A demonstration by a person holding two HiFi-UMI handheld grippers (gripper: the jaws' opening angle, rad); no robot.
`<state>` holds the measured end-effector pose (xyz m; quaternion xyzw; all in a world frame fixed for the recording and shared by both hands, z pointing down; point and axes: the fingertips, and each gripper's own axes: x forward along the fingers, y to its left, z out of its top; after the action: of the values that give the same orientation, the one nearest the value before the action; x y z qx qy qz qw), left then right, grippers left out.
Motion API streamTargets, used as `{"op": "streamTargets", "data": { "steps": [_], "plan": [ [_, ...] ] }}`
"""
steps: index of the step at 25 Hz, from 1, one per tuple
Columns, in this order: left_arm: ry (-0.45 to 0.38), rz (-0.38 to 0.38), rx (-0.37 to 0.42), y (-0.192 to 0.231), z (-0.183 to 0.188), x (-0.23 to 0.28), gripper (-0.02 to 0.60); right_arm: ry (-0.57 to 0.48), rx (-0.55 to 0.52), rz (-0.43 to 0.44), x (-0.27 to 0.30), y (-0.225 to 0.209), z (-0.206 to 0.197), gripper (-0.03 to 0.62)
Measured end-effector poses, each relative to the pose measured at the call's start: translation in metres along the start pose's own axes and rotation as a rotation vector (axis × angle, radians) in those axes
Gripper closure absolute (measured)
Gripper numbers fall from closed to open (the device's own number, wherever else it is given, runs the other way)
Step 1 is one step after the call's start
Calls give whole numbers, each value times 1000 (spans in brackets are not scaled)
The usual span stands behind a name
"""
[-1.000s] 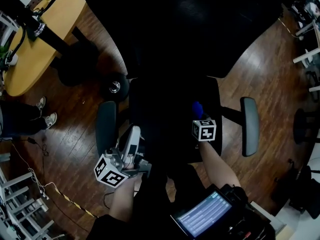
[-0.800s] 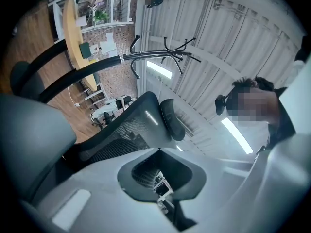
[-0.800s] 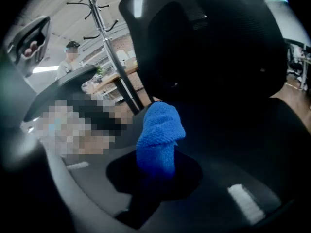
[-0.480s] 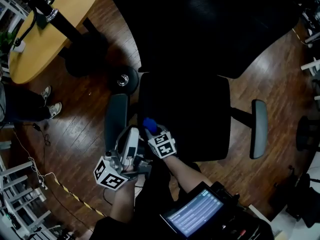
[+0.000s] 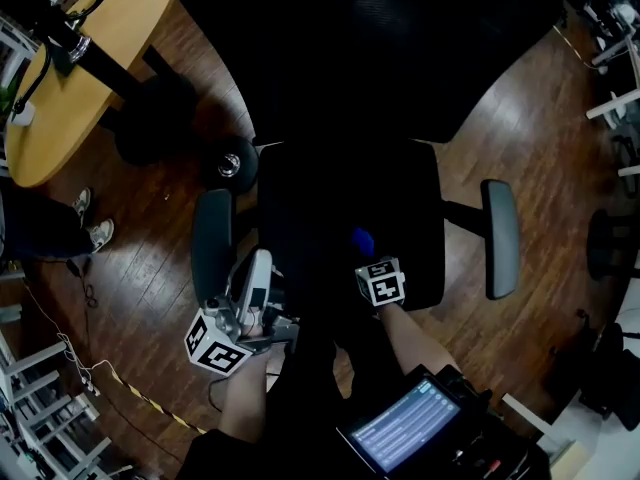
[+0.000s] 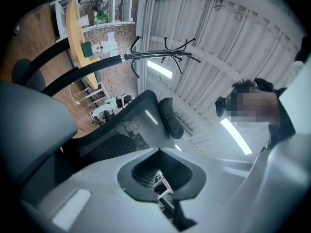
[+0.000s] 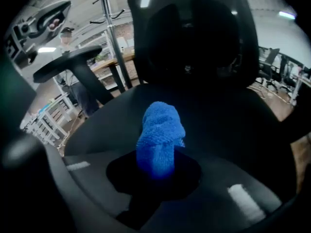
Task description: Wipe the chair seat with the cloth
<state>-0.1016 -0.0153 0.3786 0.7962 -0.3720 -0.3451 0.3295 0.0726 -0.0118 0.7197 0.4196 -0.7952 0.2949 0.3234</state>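
Observation:
The black chair seat [image 5: 320, 208] fills the middle of the head view. My right gripper [image 5: 367, 255] is shut on a bunched blue cloth [image 5: 361, 240], which presses on the seat's front middle. In the right gripper view the cloth [image 7: 160, 135] sticks out of the right gripper [image 7: 160, 171] over the dark seat [image 7: 228, 125], with the backrest [image 7: 194, 33] beyond. My left gripper [image 5: 258, 273] hangs off the seat's front left corner, beside the left armrest [image 5: 211, 243]. It points upward, and the left gripper [image 6: 163, 188] looks shut on nothing.
The right armrest [image 5: 500, 238] flanks the seat, and the tall backrest [image 5: 350, 48] rises behind it. A yellow table [image 5: 90, 68] stands at the upper left. A person's shoes [image 5: 92, 230] rest on the wooden floor. A tablet [image 5: 410, 430] sits at my waist.
My right gripper swept the cloth from the seat's right side to its front left edge, then back right to the middle. The left gripper stayed by the armrest.

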Motion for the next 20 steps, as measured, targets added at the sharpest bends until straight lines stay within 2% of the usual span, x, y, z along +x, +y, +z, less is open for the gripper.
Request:
{"op": "streamTargets", "data": {
  "steps": [4, 7, 13, 20],
  "plan": [
    [17, -19, -13, -8, -9, 9, 589, 11, 139, -200, -58, -99, -29, 546],
    [25, -29, -16, -12, -14, 12, 589, -2, 205, -283, -91, -145, -40, 546],
    [30, -31, -14, -17, -18, 12, 589, -9, 184, -329, -99, -156, -44, 546],
    [20, -32, -8, -21, -15, 6, 589, -28, 185, -324, -100, -157, -40, 546]
  ]
}}
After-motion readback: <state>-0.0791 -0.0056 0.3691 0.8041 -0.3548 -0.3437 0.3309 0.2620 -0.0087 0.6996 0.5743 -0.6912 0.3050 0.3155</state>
